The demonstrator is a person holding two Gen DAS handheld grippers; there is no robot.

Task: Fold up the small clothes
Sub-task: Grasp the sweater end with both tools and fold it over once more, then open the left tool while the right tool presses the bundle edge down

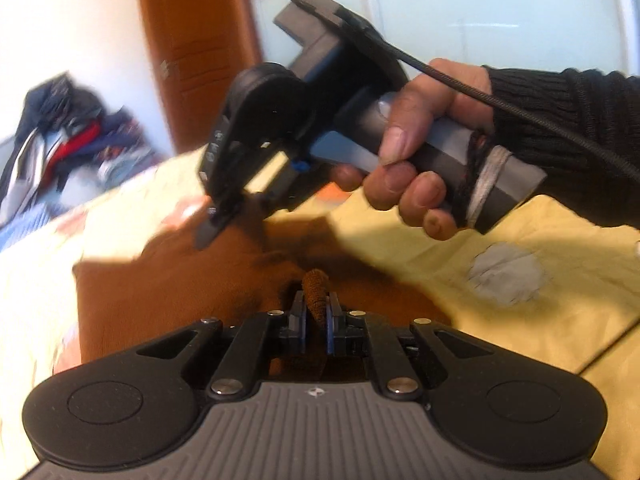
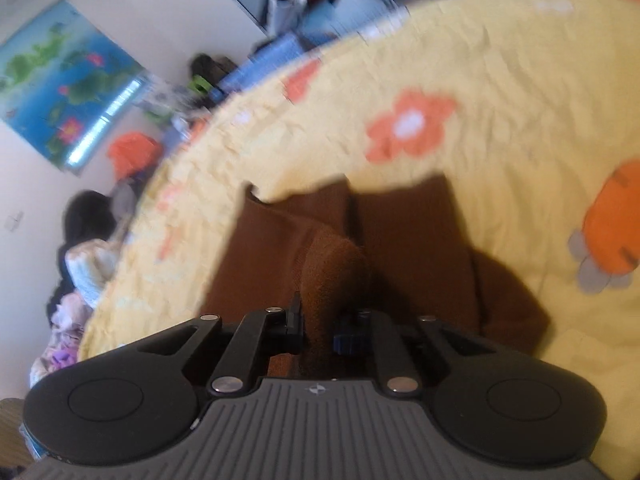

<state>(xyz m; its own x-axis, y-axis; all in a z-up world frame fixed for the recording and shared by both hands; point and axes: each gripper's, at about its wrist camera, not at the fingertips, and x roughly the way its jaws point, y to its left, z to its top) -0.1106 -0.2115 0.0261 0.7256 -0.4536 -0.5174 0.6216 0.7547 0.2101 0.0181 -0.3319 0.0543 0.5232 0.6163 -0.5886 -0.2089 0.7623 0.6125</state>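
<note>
Left wrist view shows the left gripper (image 1: 316,320) pinched tight on a ridge of the brown cloth (image 1: 168,280), which lies on the yellow sheet (image 1: 520,248). Right wrist view has the right gripper (image 2: 320,320) closed on another bunched fold, though blur hides how firmly. Both holds are small pinches; if the two pull apart unevenly, one fold may slip free and the cloth would slump crooked.
</note>
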